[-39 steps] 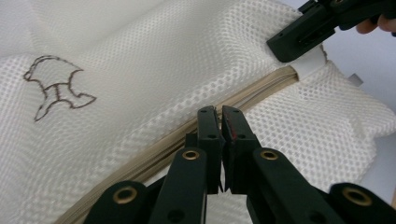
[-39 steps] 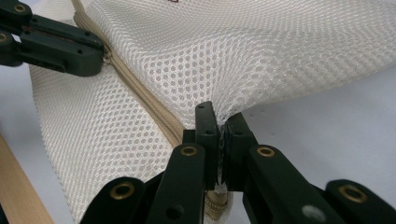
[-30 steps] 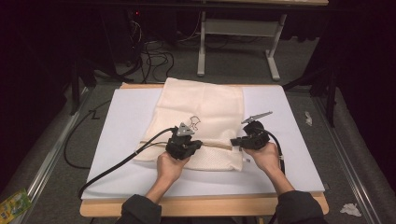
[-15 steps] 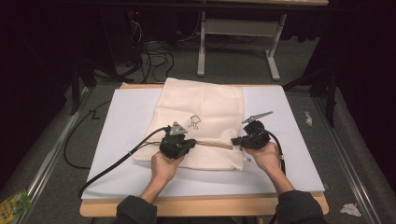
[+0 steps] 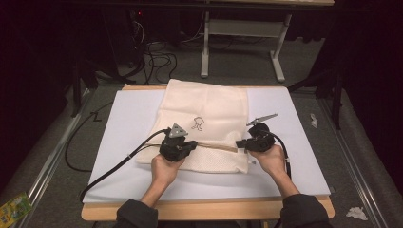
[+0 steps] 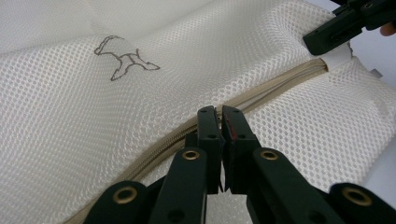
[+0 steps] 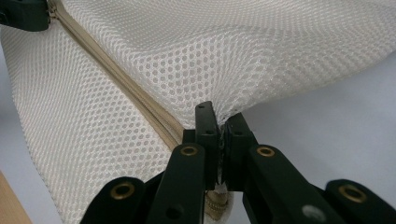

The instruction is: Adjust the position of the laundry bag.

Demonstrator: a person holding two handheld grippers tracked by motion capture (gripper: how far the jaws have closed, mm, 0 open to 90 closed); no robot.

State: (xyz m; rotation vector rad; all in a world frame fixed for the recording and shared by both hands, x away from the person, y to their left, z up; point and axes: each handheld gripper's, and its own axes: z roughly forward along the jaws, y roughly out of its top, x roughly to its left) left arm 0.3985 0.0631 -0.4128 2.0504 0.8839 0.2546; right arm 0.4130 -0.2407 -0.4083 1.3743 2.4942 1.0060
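A cream mesh bag (image 5: 204,109) lies flat on a white board (image 5: 128,118). A tan zipper (image 5: 216,146) runs across its near part. My left gripper (image 5: 194,144) is shut on the zipper (image 6: 280,84) partway along it; its jaws (image 6: 220,114) hide the slider. My right gripper (image 5: 239,144) is shut on the bag's edge (image 7: 233,46) at the right end of the zipper (image 7: 116,79), lifting the mesh a little. A small animal outline (image 6: 123,58) is printed above the zipper.
The white board rests on a wooden table (image 5: 214,209), with bare board on both sides of the bag. A black cable (image 5: 114,166) trails left from the left gripper. Metal table legs (image 5: 205,52) and cables stand on the floor beyond.
My left gripper has slid a little to the left along the zipper, away from the right gripper. The right gripper has held still on the bag's edge.
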